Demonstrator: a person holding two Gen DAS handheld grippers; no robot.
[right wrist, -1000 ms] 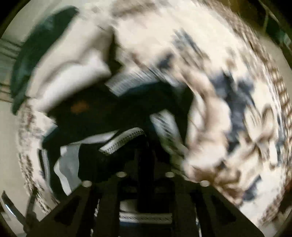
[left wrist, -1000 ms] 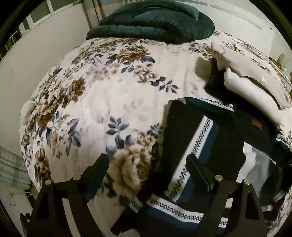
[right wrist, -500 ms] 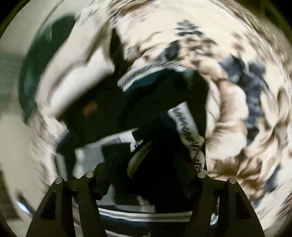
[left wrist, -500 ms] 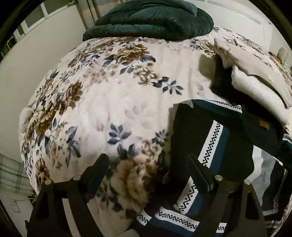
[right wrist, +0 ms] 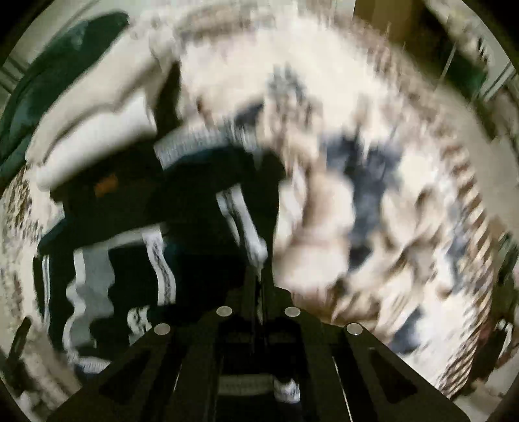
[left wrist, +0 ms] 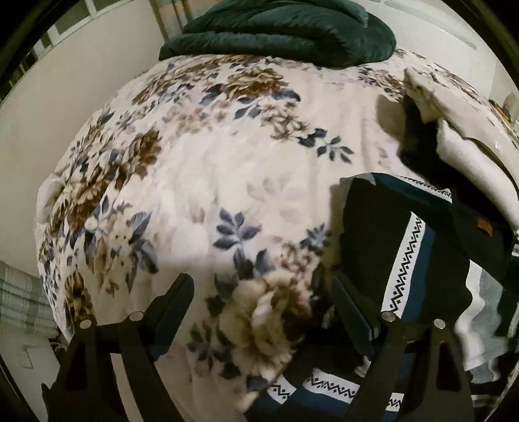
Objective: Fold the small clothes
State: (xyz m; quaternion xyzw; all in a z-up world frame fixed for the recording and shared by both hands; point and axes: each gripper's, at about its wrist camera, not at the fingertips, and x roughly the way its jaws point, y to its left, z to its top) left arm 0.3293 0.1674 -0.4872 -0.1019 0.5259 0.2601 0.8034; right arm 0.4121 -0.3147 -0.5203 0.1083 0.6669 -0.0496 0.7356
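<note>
Clearly, we have two unlike views:
Left view: we see a sharp picture of the bed (left wrist: 227, 181) under a plush floral blanket — cream with brown blooms and slate-blue leaves.
Right view: we get only motion blur; the same blanket (right wrist: 405, 201) smears into streaks.
Garment: the dark garment (left wrist: 382, 240) lies at the right of the bed in the left view, black knit with a teal stripe and a white band of zigzag pattern; in the right view it (right wrist: 201, 201) fills the lower left.
Left tool: the left tool (left wrist: 262, 292) hangs over the blanket with its jaws spread wide and nothing between them; its right finger stands by the garment's edge.
Right tool: the right tool (right wrist: 258, 276) points down with its jaws just closing to a thin slit; a white-banded fold of the garment meets the tips — through the blur we cannot tell whether cloth is pinched.
Only in left view: a folded cream and beige pile (left wrist: 460, 130) beyond the garment, and a dark green quilted cover (left wrist: 285, 29) bunched at the far end.
</note>
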